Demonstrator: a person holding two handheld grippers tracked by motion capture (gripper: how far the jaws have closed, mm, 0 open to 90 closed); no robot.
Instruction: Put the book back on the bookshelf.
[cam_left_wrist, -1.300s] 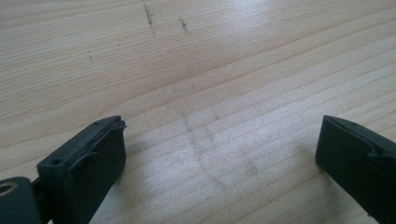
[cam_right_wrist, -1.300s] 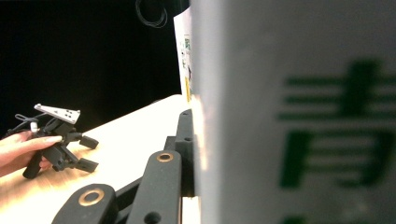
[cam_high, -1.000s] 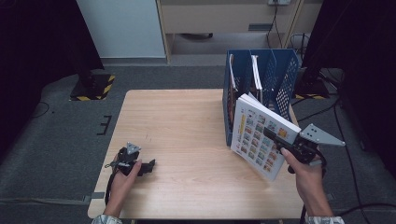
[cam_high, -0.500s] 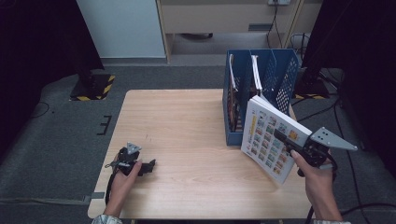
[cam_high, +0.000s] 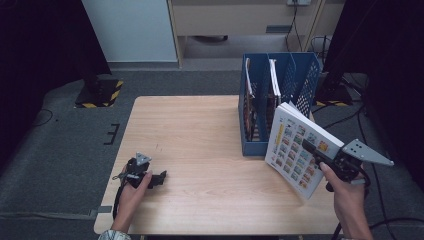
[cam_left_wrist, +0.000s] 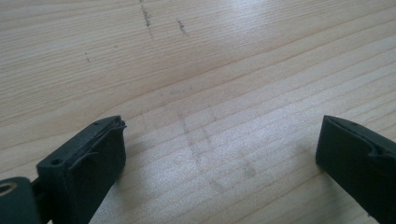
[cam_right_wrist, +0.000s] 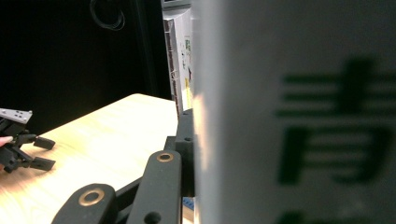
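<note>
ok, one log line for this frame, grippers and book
right gripper: shut on book, held tilted beside blue file rack | left gripper: open, nothing between jaws, resting on table

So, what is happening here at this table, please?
A person works with two handheld tools. The right claw is shut on a thick white book with a colourful picture cover, held tilted in the air just right of the blue plastic file rack that holds other books. The left claw rests open on the light wooden table, with nothing between its jaws.
</note>
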